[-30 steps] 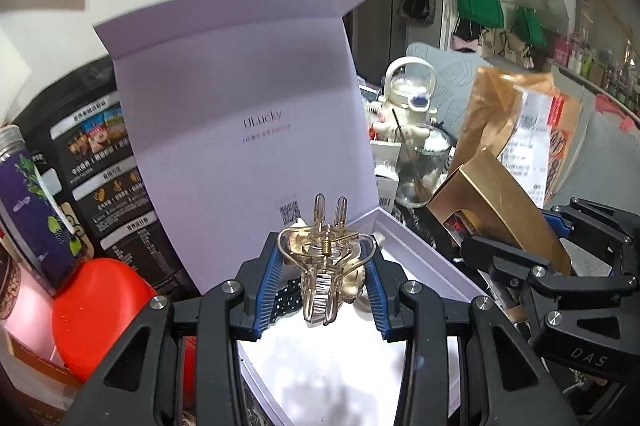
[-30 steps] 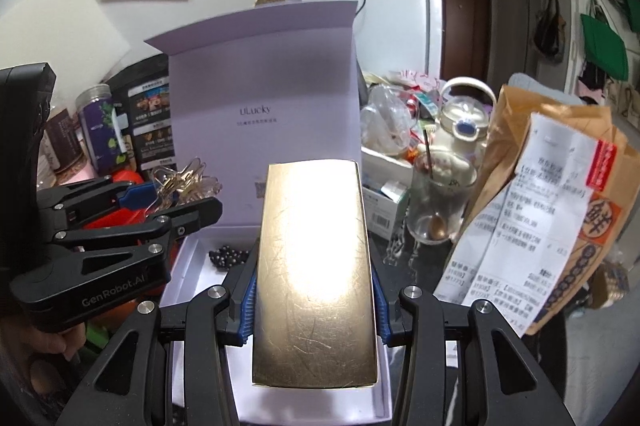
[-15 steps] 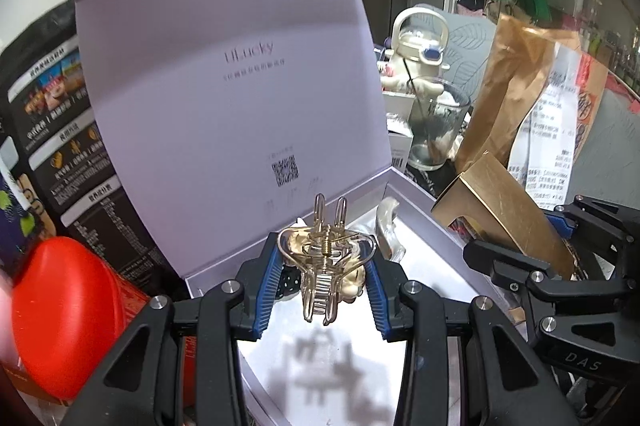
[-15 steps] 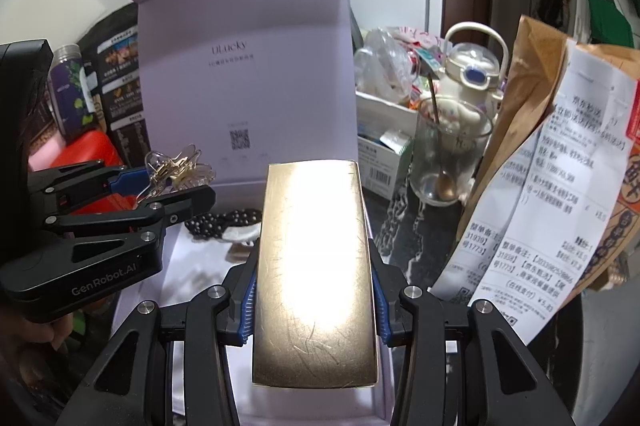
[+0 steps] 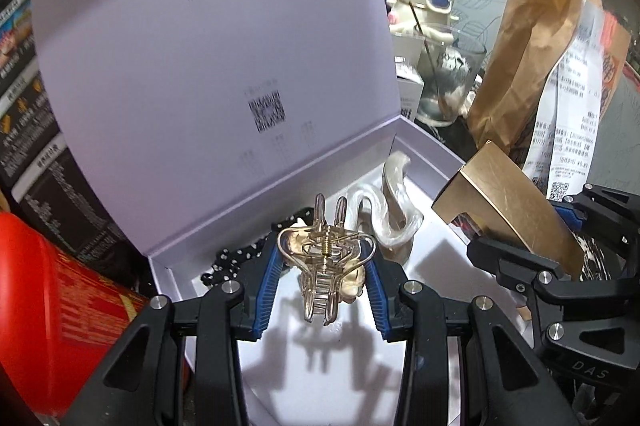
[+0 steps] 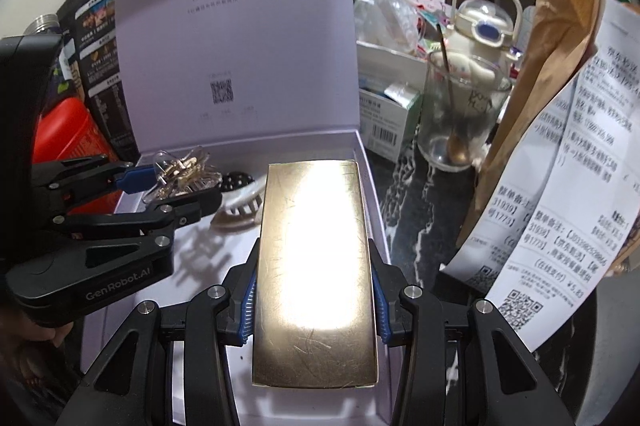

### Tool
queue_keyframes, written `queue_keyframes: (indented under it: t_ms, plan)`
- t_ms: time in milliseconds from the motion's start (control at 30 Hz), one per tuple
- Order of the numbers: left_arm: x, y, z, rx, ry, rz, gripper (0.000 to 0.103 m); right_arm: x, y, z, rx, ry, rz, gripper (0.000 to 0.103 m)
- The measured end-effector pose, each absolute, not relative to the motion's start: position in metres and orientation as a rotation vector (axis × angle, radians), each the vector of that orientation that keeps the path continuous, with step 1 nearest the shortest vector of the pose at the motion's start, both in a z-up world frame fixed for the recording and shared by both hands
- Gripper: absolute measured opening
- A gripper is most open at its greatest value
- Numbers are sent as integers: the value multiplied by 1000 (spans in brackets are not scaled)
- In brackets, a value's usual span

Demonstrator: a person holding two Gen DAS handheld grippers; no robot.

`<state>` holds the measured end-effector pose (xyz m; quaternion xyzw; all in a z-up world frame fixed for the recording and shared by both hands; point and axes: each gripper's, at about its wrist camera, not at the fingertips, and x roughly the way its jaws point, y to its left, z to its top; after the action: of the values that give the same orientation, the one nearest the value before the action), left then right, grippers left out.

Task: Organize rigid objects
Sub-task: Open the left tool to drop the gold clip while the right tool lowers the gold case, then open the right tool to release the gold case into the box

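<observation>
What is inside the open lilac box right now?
On the lilac box floor lie a pearly hair claw and a black dotted piece. Both held items hang above it; the gold box hides the floor beneath.

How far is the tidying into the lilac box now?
Done: a pearly hair claw and a black dotted piece already lie in the lilac box. In hand: the left gripper holds a gold hair claw, the right gripper a gold box, both over it. Left: setting these two down.
</observation>
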<state>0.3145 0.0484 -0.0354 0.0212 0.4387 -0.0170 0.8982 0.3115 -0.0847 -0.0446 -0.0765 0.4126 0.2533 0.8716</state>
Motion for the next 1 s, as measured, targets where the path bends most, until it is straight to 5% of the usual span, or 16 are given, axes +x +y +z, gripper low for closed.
queue_keyframes:
  t_ms: [1000]
  plan:
    - [342,48,-83,49,1083,-5,39,330,-77,-82,-187,1002,525,46]
